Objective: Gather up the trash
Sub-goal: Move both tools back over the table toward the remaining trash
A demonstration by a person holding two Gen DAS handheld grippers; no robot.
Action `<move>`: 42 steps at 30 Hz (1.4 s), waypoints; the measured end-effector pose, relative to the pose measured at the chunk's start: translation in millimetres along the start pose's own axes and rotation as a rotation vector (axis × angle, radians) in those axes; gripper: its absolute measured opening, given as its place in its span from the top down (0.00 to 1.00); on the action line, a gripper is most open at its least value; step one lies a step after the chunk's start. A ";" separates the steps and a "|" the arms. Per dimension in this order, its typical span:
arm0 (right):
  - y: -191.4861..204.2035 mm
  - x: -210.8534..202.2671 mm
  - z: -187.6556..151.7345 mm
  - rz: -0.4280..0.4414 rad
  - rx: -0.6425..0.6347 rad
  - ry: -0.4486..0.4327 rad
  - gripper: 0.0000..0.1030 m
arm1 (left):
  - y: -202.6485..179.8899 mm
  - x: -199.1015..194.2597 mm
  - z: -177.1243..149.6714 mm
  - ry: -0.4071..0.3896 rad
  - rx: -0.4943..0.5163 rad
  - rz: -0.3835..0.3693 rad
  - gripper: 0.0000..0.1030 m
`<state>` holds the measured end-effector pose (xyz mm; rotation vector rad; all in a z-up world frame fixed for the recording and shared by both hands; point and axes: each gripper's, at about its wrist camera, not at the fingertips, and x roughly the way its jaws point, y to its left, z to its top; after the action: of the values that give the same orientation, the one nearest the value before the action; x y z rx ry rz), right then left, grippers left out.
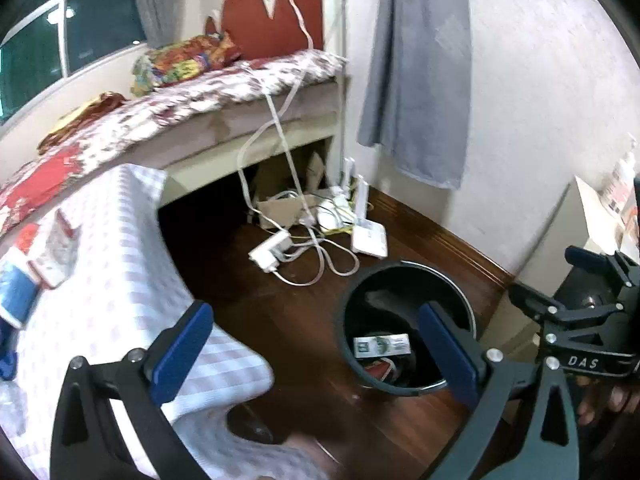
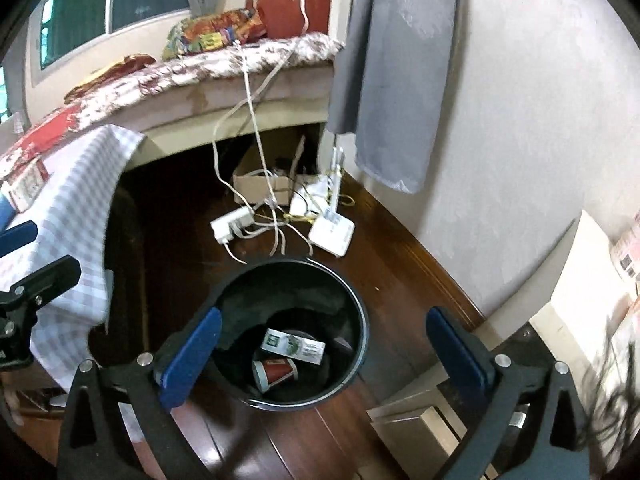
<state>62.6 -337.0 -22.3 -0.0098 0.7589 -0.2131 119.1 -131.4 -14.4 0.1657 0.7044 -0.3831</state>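
Observation:
A black round trash bin (image 2: 352, 356) stands on the dark wood floor; it also shows in the left wrist view (image 1: 348, 344). Inside lie a white-green carton (image 2: 294, 346) and a red paper cup (image 2: 276, 372); the carton (image 1: 382, 346) shows in the left view too. My right gripper (image 2: 324, 336) is open and empty above the bin. My left gripper (image 1: 316, 332) is open and empty, between the table edge and the bin. On the checked tablecloth (image 1: 120, 264) lie a red-white packet (image 1: 56, 248) and a blue-white cup (image 1: 16, 292). The right gripper (image 1: 568, 304) shows at the right of the left view.
A bed (image 1: 180, 108) with a floral cover stands behind. White power strips, cables and a router (image 2: 332, 232) lie on the floor by a cardboard box (image 2: 260, 184). A grey cloth (image 1: 416, 72) hangs on the wall. Cardboard pieces (image 2: 416, 420) lie right of the bin.

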 end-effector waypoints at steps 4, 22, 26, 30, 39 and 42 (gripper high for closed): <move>15.5 -5.7 5.3 0.016 -0.020 -0.020 0.00 | 22.4 -14.2 -0.9 -0.040 -0.044 0.029 0.00; 139.4 -44.3 35.6 0.259 -0.153 -0.097 0.00 | 127.0 -77.4 -37.8 -0.079 -0.188 0.282 0.00; 177.8 -50.8 35.9 0.344 -0.206 -0.097 0.00 | 167.6 -98.1 -53.2 -0.096 -0.265 0.394 0.00; 210.3 -52.3 36.8 0.388 -0.250 -0.096 0.00 | 205.6 -110.7 -74.5 -0.077 -0.343 0.485 0.00; 265.8 -45.9 35.7 0.476 -0.306 -0.067 0.00 | 265.6 -115.3 -119.1 -0.018 -0.504 0.526 0.11; 283.2 -44.4 35.9 0.498 -0.323 -0.062 0.00 | 276.8 -104.9 -126.1 0.007 -0.556 0.473 0.24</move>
<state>109.1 -53.7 9.8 -0.1316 0.7045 0.3832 80.5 187.4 -34.6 -0.1939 0.7299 0.2704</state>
